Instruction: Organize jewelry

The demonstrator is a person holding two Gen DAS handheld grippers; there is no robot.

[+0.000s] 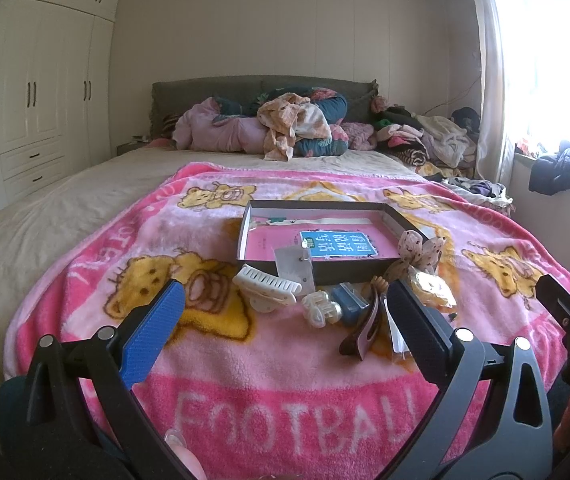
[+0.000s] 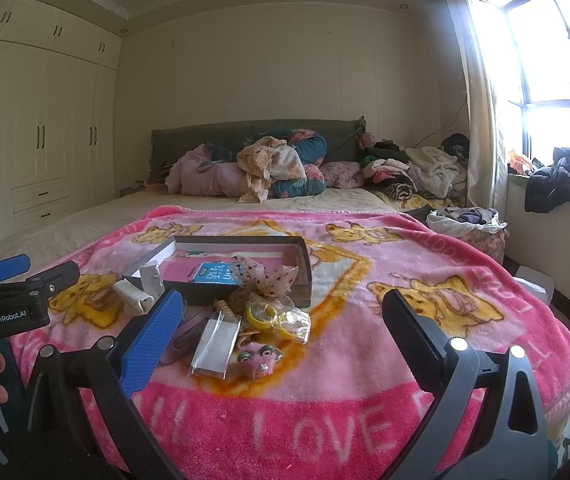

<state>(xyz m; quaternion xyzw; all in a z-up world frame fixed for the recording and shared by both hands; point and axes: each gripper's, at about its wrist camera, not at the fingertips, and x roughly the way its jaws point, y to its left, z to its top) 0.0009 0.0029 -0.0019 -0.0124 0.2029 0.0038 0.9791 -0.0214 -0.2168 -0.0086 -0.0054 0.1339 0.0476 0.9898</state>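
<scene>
A shallow dark box (image 1: 345, 272) (image 2: 245, 294) with a pink booklet inside lies on the pink blanket. In front of it sits a heap of accessories: a white claw clip (image 1: 267, 286), a small pearly clip (image 1: 321, 308), a brown hair clip (image 1: 361, 332), a spotted bow (image 1: 421, 248) (image 2: 269, 276), yellow rings in a clear bag (image 2: 281, 320), a clear packet (image 2: 215, 344) and a pink frog-eyed charm (image 2: 259, 360). My left gripper (image 1: 285, 296) stands open just short of the heap. My right gripper (image 2: 283, 304) is open too, with the heap between its fingers' line of sight.
The pink bear-print blanket (image 1: 269, 364) covers the near end of a bed. Pillows and clothes (image 1: 285, 128) pile up at the headboard. White wardrobes (image 1: 37, 100) line the left wall. A window sill with dark clothes (image 2: 557, 180) and a full basket (image 2: 473, 224) lie to the right.
</scene>
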